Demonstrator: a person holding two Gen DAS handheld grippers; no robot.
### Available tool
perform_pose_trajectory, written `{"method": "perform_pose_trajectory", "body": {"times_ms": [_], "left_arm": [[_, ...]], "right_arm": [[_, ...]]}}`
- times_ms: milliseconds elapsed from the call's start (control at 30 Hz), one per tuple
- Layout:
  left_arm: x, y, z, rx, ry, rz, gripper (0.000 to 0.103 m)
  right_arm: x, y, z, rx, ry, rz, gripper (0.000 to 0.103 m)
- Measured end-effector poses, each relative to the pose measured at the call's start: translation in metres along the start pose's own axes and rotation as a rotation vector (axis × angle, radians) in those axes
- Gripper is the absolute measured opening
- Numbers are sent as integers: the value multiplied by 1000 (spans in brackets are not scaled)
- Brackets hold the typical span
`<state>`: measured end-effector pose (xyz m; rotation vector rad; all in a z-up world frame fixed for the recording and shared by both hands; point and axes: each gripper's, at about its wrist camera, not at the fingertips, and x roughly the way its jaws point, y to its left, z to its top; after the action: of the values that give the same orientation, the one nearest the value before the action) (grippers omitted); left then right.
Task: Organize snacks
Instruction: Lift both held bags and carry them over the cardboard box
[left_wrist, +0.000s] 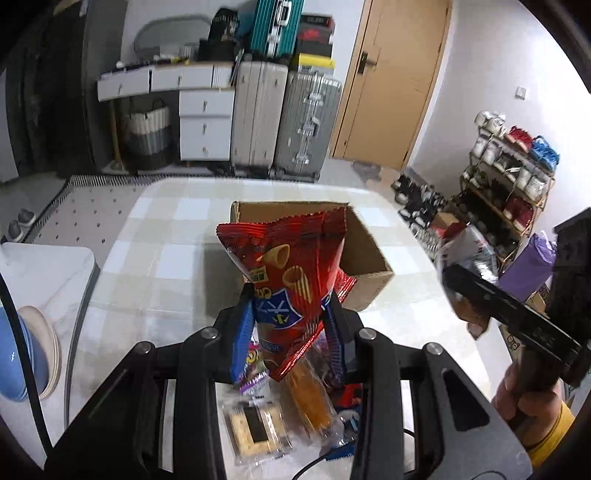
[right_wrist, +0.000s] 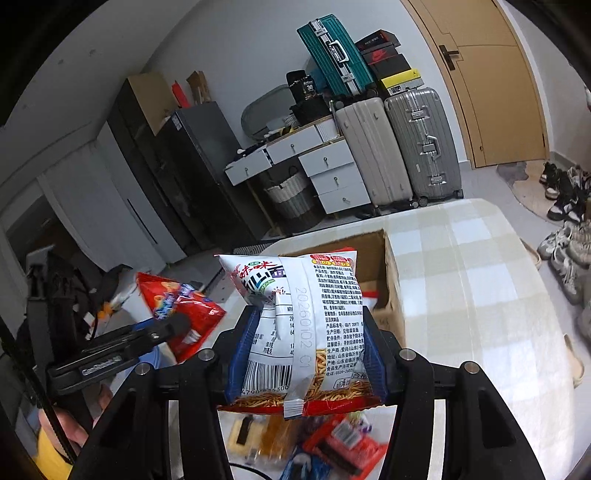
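Observation:
My left gripper (left_wrist: 290, 306) is shut on a red chip bag (left_wrist: 291, 269) and holds it above the table, just in front of an open cardboard box (left_wrist: 369, 258). My right gripper (right_wrist: 308, 325) is shut on a white noodle snack bag (right_wrist: 306, 314), held up before the same box (right_wrist: 388, 295). The red bag and the left gripper also show at the left of the right wrist view (right_wrist: 181, 314). The right gripper with its bag shows blurred at the right of the left wrist view (left_wrist: 476, 284). Several loose snack packets (left_wrist: 280, 413) lie on the table below both grippers.
The table (left_wrist: 166, 236) has a checked cloth. A stack of plates and a blue bowl (left_wrist: 22, 350) sits on a side surface at left. Suitcases (left_wrist: 284, 118), drawers and a door stand behind. A shoe rack (left_wrist: 509, 173) is at right.

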<state>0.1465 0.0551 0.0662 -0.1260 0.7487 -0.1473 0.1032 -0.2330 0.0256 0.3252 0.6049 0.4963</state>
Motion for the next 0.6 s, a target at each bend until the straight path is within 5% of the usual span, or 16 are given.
{"method": "perform_pose_trajectory", "body": {"times_ms": [367, 600], "left_arm": [[99, -6, 72, 21, 136, -5, 32], [174, -3, 89, 13, 243, -16, 32]], "right_arm": [[70, 2, 50, 1, 59, 0, 53], [120, -6, 61, -5, 118, -35, 53]]}}
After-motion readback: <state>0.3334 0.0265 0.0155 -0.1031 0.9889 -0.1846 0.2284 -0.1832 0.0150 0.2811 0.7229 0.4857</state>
